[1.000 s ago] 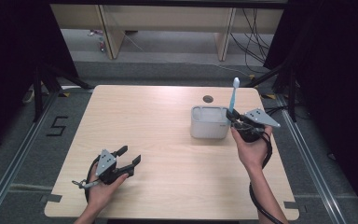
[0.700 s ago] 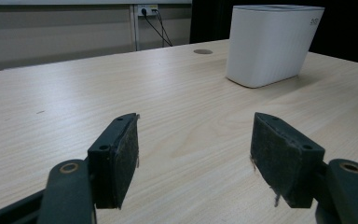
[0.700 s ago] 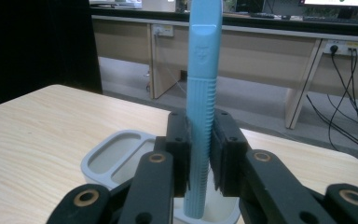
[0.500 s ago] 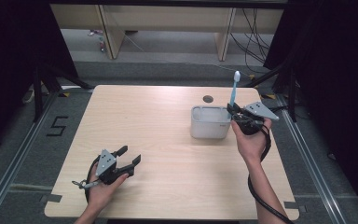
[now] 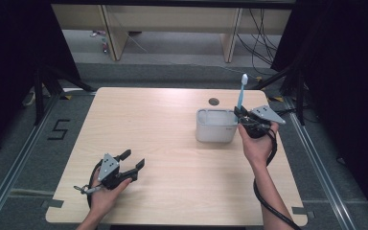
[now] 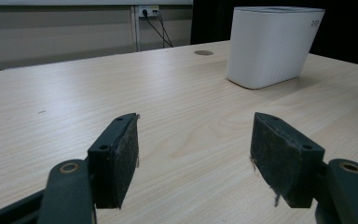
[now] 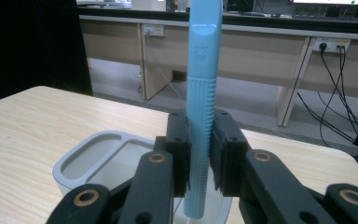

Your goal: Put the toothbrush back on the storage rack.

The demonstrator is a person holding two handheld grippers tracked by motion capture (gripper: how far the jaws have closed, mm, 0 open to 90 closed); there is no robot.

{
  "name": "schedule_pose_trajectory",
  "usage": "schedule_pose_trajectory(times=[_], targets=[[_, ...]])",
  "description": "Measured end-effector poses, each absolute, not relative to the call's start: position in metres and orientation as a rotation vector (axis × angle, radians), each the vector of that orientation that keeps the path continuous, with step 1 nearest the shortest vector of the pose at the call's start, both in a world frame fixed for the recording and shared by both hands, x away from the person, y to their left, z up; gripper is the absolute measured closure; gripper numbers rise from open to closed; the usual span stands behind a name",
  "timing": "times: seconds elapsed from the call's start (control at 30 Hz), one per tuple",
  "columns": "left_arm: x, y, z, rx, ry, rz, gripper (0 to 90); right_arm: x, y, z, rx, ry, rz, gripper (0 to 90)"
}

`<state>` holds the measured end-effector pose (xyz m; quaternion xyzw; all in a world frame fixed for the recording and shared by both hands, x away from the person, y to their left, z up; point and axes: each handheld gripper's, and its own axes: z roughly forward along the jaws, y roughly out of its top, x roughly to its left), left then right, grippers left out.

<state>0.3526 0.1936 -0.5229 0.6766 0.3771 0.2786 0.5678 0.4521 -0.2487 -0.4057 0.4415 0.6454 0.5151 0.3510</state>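
From above, the right claw (image 5: 243, 116) is clamping a light blue toothbrush (image 5: 241, 94) upright at the right end of the white holder (image 5: 214, 126) on the counter (image 5: 172, 129). The left claw (image 5: 130, 164) is resting apart, empty.

In the left gripper view, the holder (image 6: 272, 45) is standing well ahead.

In the right gripper view, the pads are squeezing the ribbed handle (image 7: 200, 121); it is looking light, stiff, and the ribs are probably giving the best hold.

Table (image 5: 172, 124) wide open left & centre. Only obstacle: white holder (image 5: 214, 126) at right, w/ right gripper (image 5: 242, 115) & upright toothbrush (image 5: 241, 93) crowding its right edge. Left gripper (image 5: 133, 160) near front-left.
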Motion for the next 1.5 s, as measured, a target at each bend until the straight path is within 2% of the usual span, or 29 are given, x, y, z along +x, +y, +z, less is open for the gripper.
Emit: schedule_pose_trajectory(times=[1.5], targets=[[0.352, 0.193, -0.523, 1.588, 0.881, 0.652, 31.6, 0.459, -0.247, -0.429, 1.198, 1.7, 1.298, 78.8]])
